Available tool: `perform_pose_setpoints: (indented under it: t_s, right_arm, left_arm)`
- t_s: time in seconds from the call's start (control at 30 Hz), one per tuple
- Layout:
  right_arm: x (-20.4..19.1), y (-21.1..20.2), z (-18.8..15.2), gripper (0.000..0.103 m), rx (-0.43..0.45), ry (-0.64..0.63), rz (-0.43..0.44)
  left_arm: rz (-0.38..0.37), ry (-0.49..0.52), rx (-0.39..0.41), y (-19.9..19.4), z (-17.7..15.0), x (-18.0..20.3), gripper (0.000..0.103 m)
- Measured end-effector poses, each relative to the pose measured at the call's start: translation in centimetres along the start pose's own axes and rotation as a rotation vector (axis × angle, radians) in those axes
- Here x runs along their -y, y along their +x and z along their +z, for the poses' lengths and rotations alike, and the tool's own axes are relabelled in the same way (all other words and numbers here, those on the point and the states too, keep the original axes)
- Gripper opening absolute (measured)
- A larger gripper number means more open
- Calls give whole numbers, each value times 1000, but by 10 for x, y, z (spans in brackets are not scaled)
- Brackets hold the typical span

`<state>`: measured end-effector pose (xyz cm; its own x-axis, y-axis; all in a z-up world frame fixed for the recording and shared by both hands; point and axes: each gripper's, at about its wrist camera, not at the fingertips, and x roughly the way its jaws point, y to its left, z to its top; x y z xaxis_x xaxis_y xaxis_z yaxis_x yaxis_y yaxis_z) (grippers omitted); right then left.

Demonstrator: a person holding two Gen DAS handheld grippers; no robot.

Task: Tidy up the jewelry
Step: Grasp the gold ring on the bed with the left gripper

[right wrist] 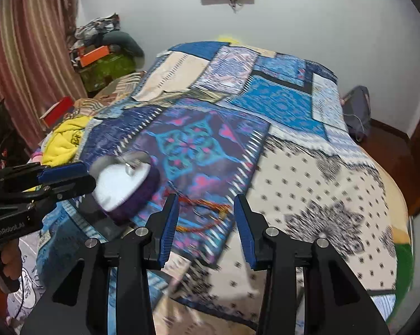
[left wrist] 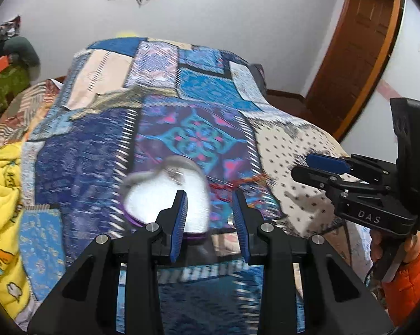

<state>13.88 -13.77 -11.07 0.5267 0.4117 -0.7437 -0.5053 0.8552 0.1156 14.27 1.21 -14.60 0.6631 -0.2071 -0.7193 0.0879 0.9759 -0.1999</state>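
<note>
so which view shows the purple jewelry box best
The right wrist view: the purple jewelry box shows whole there, white lining and purple side wall both clear. In the left wrist view its near part sits behind the left gripper's finger.

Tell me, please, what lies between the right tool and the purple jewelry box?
Only the patchwork bedspread and a red-orange cord; the right wrist view shows this between right tool and jewelry box.

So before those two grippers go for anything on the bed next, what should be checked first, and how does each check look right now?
1. Left gripper empty: ok, open, nothing between its pads.
2. Right gripper empty: ok, open.
3. Purple jewelry box open, white lining showing: ok.
4. Small shiny piece lies in the box: cannot tell, blurred.
5. Red-orange cord on the quilt, outside the box: not ok.
6. Sharp view: not ok, both blurred.
</note>
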Motion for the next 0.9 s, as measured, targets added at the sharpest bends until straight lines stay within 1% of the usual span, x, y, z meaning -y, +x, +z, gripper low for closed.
perform_pose_setpoints:
  t_s: [0.23, 0.33, 0.47, 0.53, 0.6, 0.73, 0.8, 0.9]
  right_arm:
    - [19, 1, -19, 37, -49, 27, -10]
    - [26, 5, -27, 37, -72, 44, 0]
    - [28, 11, -34, 37, -102, 62, 39]
    - [26, 15, -37, 37, -111, 58, 44]
    - [25, 18, -40, 37, -119, 61, 64]
    - [21, 24, -42, 37, -129, 56, 88]
    - [19, 28, -43, 37, -135, 55, 106]
    - [16, 32, -43, 37, -142, 42, 107]
  left_arm:
    - [-72, 18, -99, 33, -13, 29, 32]
    - [-66, 24, -141, 48, -20, 34, 32]
    - [-59, 14, -183, 63, -26, 33, 32]
    - [-42, 9, -192, 69, -29, 31, 32]
    - [-45, 3, -186, 71, -29, 28, 32]
    - [4, 29, -168, 74, -25, 26, 32]
    - [6, 36, -168, 78, -23, 25, 32]
    - [13, 56, -160, 81, -23, 26, 32]
